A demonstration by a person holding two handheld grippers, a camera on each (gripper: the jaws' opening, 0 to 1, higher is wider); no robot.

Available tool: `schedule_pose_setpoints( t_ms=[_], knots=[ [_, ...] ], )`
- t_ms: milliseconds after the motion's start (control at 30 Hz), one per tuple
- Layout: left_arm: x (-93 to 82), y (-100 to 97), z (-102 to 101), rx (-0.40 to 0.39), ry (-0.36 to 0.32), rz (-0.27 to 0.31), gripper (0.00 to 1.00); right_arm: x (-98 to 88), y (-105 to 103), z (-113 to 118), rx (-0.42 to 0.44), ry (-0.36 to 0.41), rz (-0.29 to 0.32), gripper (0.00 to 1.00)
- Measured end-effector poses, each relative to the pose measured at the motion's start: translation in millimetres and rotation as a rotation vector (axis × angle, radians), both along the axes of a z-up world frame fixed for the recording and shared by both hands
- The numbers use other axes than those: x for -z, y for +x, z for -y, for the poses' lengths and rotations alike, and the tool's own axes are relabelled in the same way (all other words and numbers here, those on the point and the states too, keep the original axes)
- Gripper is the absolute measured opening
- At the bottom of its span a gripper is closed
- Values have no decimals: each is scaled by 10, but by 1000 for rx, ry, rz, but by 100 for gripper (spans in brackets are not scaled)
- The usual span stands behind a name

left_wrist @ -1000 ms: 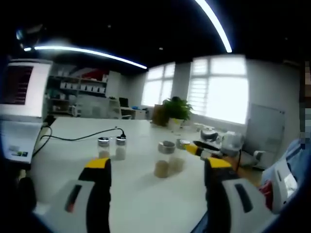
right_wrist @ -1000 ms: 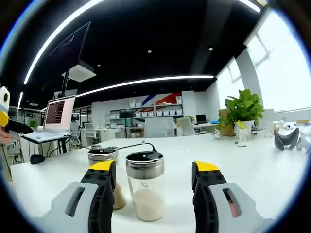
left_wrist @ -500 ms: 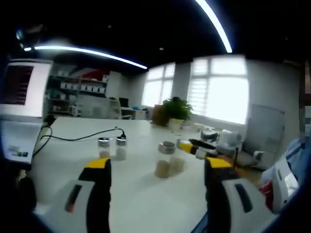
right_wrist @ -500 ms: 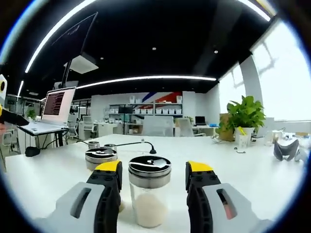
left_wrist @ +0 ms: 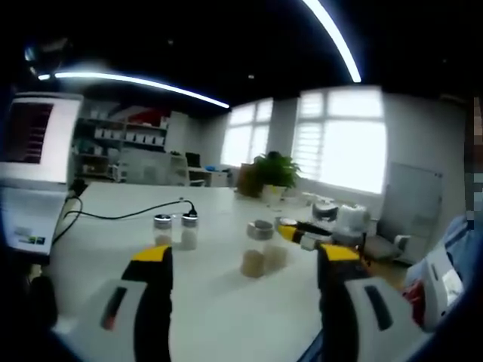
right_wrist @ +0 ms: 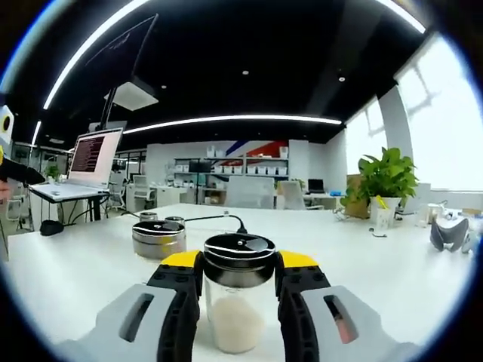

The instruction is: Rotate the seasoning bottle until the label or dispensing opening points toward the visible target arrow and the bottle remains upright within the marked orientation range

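**Right gripper closed around the seasoning bottle on the white table**

In the right gripper view, the right gripper [right_wrist: 238, 273] rises from the bottom centre of the frame with its two yellow-tipped jaws pressed against either side of the seasoning bottle [right_wrist: 238, 302]. The bottle stands upright on the white table [right_wrist: 392, 286]; it is clear glass with a dark, metal-rimmed lid and white grains in its lower part. The jaws meet it just under the lid. Its label or opening direction is too small to read here. Just to the left and behind it stands a second jar [right_wrist: 158, 238] with a similar metal lid, partly hidden by the left jaw. Farther back, two small shakers [right_wrist: 160, 219] sit beside a black cable [right_wrist: 219, 219]. A laptop [right_wrist: 89, 162] stands at the left edge of the frame and a potted plant [right_wrist: 385, 185] at the right.

In the left gripper view, the left gripper [left_wrist: 240, 260] hangs over the near part of the table with its jaws spread wide and nothing between them. Between the jaws, in the middle distance, the second jar [left_wrist: 256, 249] with brownish contents is plain, and the seasoning bottle [left_wrist: 276, 253] seems to stand just right of it, blurred, with the right gripper [left_wrist: 302, 232] reaching in from the right of the frame to it. The two small shakers [left_wrist: 175, 230] stand to the left of centre, near the cable [left_wrist: 121, 213]. The laptop [left_wrist: 30, 151] fills the left edge and the plant [left_wrist: 272, 172] sits before the bright windows.
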State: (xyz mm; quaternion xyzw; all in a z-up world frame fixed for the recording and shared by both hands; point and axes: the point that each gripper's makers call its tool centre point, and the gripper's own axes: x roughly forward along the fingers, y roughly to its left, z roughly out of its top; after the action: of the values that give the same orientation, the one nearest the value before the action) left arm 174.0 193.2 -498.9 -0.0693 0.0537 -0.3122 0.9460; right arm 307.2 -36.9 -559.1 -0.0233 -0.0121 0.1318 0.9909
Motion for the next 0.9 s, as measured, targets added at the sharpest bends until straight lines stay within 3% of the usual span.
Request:
schedule_pose_setpoints(
  t_ms=[167,900],
  knots=[
    [2,-1,-6,-2,6,1,83,22,-1,14,-5,47,-11,37],
    [-17,-5,-25,-4,7,5,83,21,15,12,-88,26,-9,36]
  ],
)
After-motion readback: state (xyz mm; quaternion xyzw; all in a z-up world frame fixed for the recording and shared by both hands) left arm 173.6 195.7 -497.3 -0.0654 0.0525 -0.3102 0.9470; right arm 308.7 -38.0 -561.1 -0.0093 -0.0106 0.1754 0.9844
